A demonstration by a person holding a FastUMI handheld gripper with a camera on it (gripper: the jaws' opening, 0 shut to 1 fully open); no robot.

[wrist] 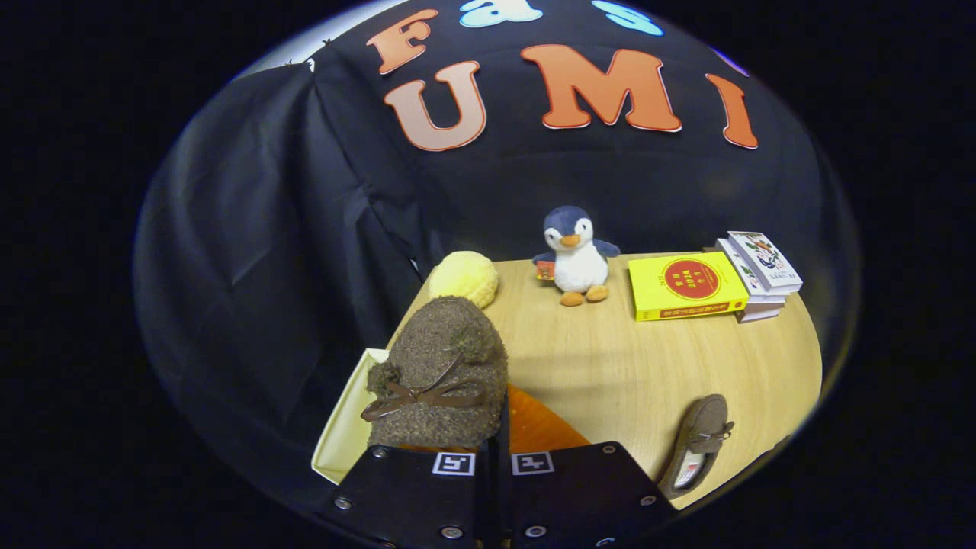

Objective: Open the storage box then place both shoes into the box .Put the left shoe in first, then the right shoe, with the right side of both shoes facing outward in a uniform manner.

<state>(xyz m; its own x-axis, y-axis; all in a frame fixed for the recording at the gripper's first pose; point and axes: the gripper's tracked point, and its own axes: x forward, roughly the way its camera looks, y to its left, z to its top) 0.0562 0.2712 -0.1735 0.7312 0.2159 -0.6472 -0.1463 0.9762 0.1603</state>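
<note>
Gripper [492, 450]: fingers drawn nearly together, only a thin slit between them. The brown fuzzy shoe [438, 381] w/ bow rides right at the fingertips, toe pointing away from you, long axis along the fingers. You look to have it pinched at the heel edge, but the contact itself is hidden behind the shoe, so can't confirm both fingers press on it.

Key relation: held shoe hangs over the storage box [343, 427], which sits below and slightly left of the fingers. Pale cream wall shows on the left; an orange surface [537, 431] shows just right of the shoe, prob. part of the box or its lid, can't tell which. Box appears open.

Second shoe [698, 446]: lies on the tabletop [610, 358] to the right of the fingers, well apart from the box, sole partly turned up, long axis running away from you.

Judgement: first-shoe placement underway, 2nd not yet touched. Can't tell from here whether the held one is the left. Next move prob. calls for lowering into the box, keeping the right side outward.

Beyond the fingers, far edge of the light wood tabletop: yellow plush ball [463, 277], penguin toy [577, 255], yellow book [686, 284], stack of books [762, 274] beside it. Black cloth walls around.
</note>
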